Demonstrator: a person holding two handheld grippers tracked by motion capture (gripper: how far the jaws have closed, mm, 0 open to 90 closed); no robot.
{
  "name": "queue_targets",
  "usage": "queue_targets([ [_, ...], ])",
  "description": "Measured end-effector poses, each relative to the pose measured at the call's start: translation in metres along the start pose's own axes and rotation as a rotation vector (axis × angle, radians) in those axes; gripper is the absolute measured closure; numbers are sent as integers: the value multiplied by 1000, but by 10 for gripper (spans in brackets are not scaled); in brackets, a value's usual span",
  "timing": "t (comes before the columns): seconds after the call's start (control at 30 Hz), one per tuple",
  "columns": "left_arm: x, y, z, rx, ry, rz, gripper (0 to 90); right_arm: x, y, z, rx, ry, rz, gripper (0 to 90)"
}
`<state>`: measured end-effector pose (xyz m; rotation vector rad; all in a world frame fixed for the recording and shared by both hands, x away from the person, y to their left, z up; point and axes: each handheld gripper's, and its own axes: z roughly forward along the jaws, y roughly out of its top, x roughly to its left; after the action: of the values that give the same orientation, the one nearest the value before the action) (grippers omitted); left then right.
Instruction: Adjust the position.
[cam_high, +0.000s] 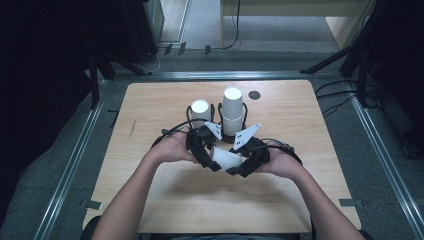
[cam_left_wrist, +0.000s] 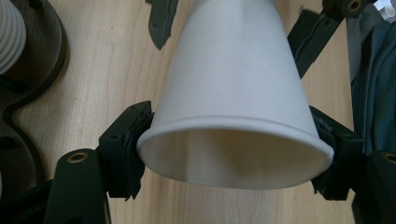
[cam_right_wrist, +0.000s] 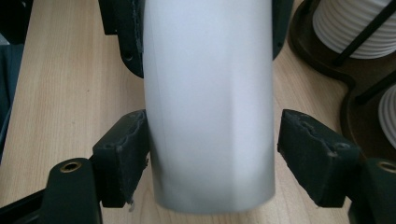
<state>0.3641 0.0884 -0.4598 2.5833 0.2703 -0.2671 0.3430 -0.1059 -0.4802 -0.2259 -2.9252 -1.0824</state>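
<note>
The person is holding a paper cup (cam_high: 226, 158) sideways above the table (cam_high: 165, 200), between both grippers. The left gripper (cam_left_wrist: 233, 140) is clamping its rim; the right gripper (cam_right_wrist: 212, 154) is standing slightly wide around its base. Close gently, so the wall isn't crushed.

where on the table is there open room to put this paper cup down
Bare wood lies left of the left gripper, right of the right gripper, and along the table near edge below the paper cup. Behind, the cup holder with its two cup stacks crowds the middle.
</note>
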Motion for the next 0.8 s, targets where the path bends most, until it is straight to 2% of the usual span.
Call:
queue_targets([
  [0.17, -1, 2, 1, 7, 7, 4, 255, 2, 1, 3, 12, 18, -9, 314],
  [0.43, -3, 1, 0, -9, 21, 9, 224, 4, 3, 2, 16, -4, -30, 331],
  [0.53, -3, -1, -1, -46, 26, 9, 147, 4, 2, 1, 9, -4, -38, 329],
  [0.57, -4, -1, -1, -53, 45, 4, 114, 3, 2, 0, 7, -6, -35, 329],
  [0.63, -4, -3, -2, -70, 62, 0, 101, 2, 2, -2, -7, -9, -32, 329],
  [0.73, -3, -7, -4, -105, 55, -13, 97, 1, 2, -6, -24, -11, -23, 328],
  [0.8, -4, -9, -6, -118, 65, -13, 98, 1, 1, -7, -32, -11, -16, 328],
])
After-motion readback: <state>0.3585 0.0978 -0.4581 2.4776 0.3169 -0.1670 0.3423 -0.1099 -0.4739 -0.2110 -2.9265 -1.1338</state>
